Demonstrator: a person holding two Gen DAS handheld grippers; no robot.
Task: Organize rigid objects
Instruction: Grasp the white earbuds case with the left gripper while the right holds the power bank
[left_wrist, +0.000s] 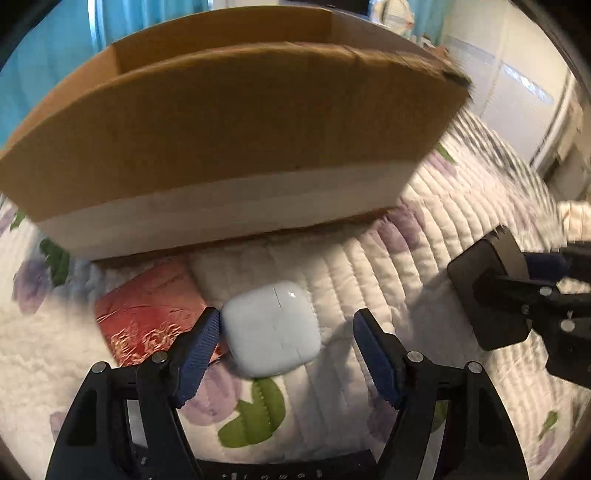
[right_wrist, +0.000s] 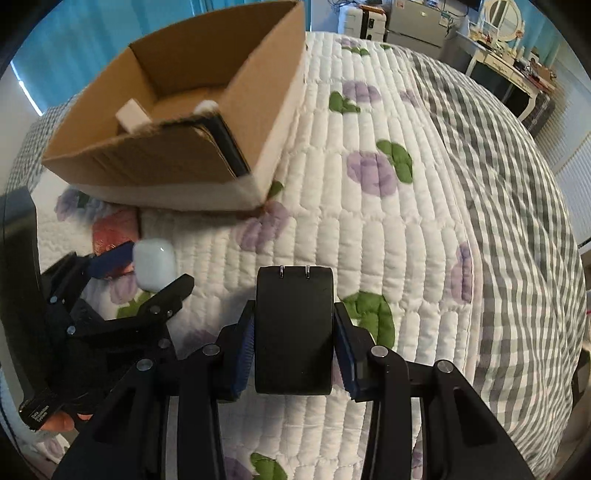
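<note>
- Clearly mid-collection: gathering small hard things off the quilt (right_wrist: 388, 221) into the cardboard box (right_wrist: 177, 162), which sits toward the far left part of the quilt in the right wrist view.
- Right gripper (right_wrist: 293, 350): clamped on a black charger (right_wrist: 293, 332) with two metal prongs at its far end, pads pressing both flanks, apparently lifted clear of the quilt, though contact underneath cannot be told.
- Left gripper (left_wrist: 286, 350): spread wide around a white earbud case (left_wrist: 271, 328), one blue pad touching or just beside its left side, the other well apart on the right; not yet pinching.
- Earbud case: lying on the quilt just in front of the box's near wall, with a red packet (left_wrist: 147, 317) touching or just beside it on the left.
- Already in the box: a white block (right_wrist: 131, 116) by the near wall and something dark and flat standing against the inner right wall.
- Step in hand, by judgement: carrying the charger to the box while lining up on the earbud case.
- Next for the right: raising above the box rim, moving over the opening, releasing.
- Next for the left: centring, then closing without dragging the red packet along.
- Worth watching: smooth rounded case, likely to squirt out of an off-centre squeeze.
</note>
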